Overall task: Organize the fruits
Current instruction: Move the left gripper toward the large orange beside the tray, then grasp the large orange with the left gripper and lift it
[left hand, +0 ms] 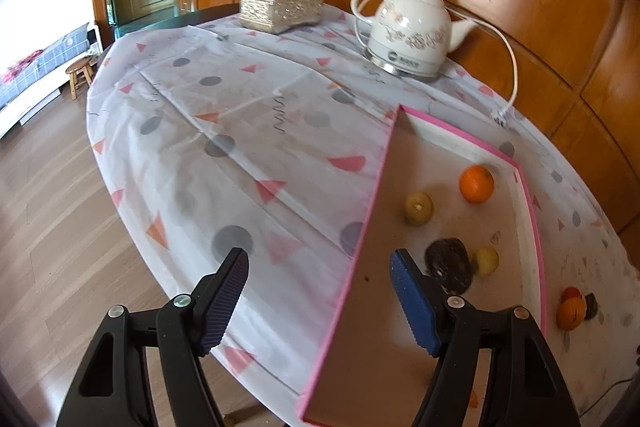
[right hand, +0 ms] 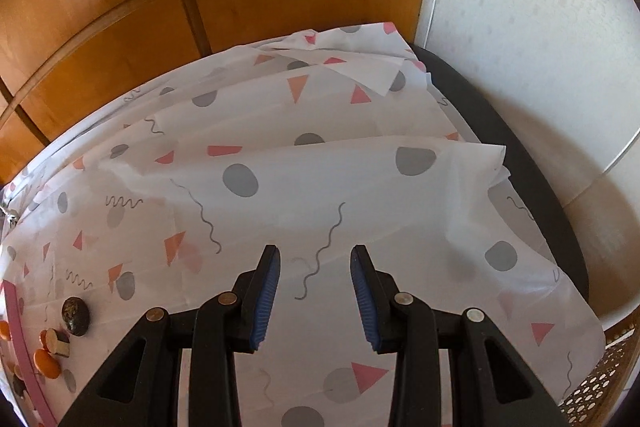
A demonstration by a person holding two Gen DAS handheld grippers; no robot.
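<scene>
Dark rounded avocado-like fruit (right hand: pixel 75 316) is seen far left of the empty, gaping right tongs (right hand: pixel 315 293); left tongs (left hand: pixel 320 297), agape and empty, are farther.

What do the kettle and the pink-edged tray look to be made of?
The kettle looks like glazed ceramic: glossy white with a printed floral band, on a metallic base ring. The tray seems to be cardboard: matte tan floor, thin white walls, pink edging; I cannot be sure.

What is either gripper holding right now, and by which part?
Nothing. The left gripper stands open over the pink-edged box; the right gripper has only tablecloth showing between its fingers.
</scene>
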